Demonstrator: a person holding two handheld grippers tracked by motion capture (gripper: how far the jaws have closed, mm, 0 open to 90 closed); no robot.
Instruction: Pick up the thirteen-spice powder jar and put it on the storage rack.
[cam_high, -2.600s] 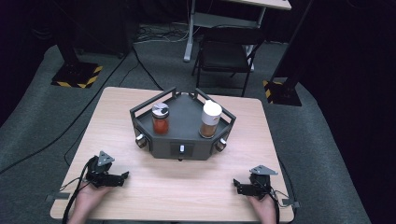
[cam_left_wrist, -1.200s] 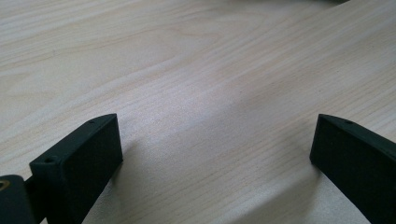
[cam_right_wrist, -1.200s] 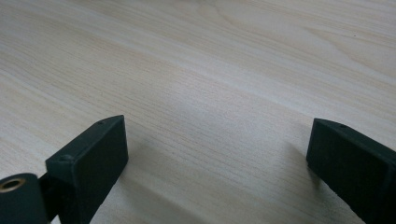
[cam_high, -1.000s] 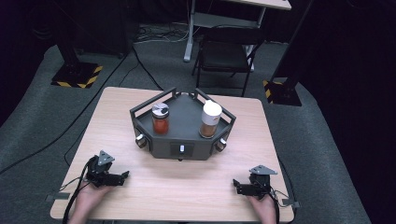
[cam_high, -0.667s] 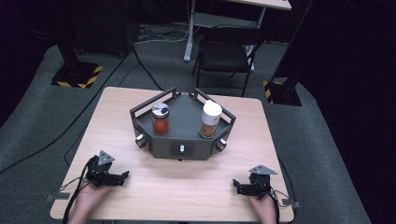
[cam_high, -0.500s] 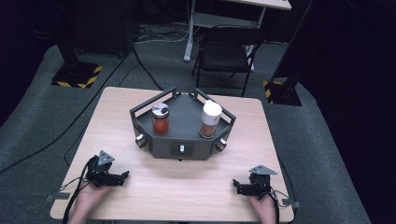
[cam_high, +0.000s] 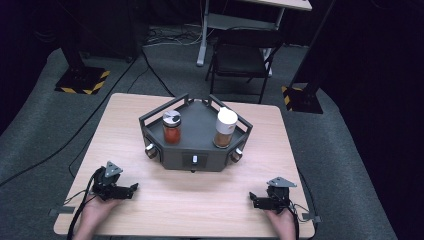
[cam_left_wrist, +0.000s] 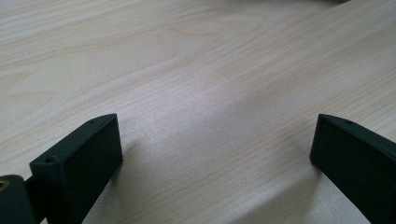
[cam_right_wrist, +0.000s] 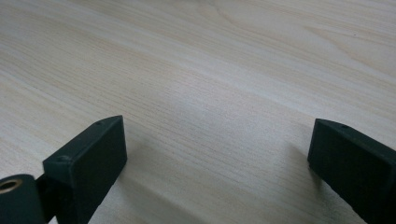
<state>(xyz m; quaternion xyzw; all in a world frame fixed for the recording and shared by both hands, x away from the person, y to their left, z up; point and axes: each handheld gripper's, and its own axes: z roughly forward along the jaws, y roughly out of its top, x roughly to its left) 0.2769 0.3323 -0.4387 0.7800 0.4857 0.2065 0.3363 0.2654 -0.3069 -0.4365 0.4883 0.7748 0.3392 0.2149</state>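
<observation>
A dark grey six-sided stand (cam_high: 197, 132) sits mid-table with two jars on it. The left jar (cam_high: 171, 127) holds red spice under a black-and-white lid. The right jar (cam_high: 225, 128) is taller, with a white cap and brown contents. My left gripper (cam_high: 131, 190) rests on the table near the front left corner, open, nothing between its jaws. My right gripper (cam_high: 254, 202) rests near the front right corner, also open and empty. In each gripper view the two black jaws stand wide apart over bare wood: left gripper (cam_left_wrist: 212, 154), right gripper (cam_right_wrist: 217, 154).
The light wooden table (cam_high: 120, 125) has bare wood around the stand. Knobs (cam_high: 150, 150) stick out of the stand's front faces. A dark chair (cam_high: 240, 57) stands behind the table, and stand bases with yellow-black tape (cam_high: 82, 80) lie on the grey floor.
</observation>
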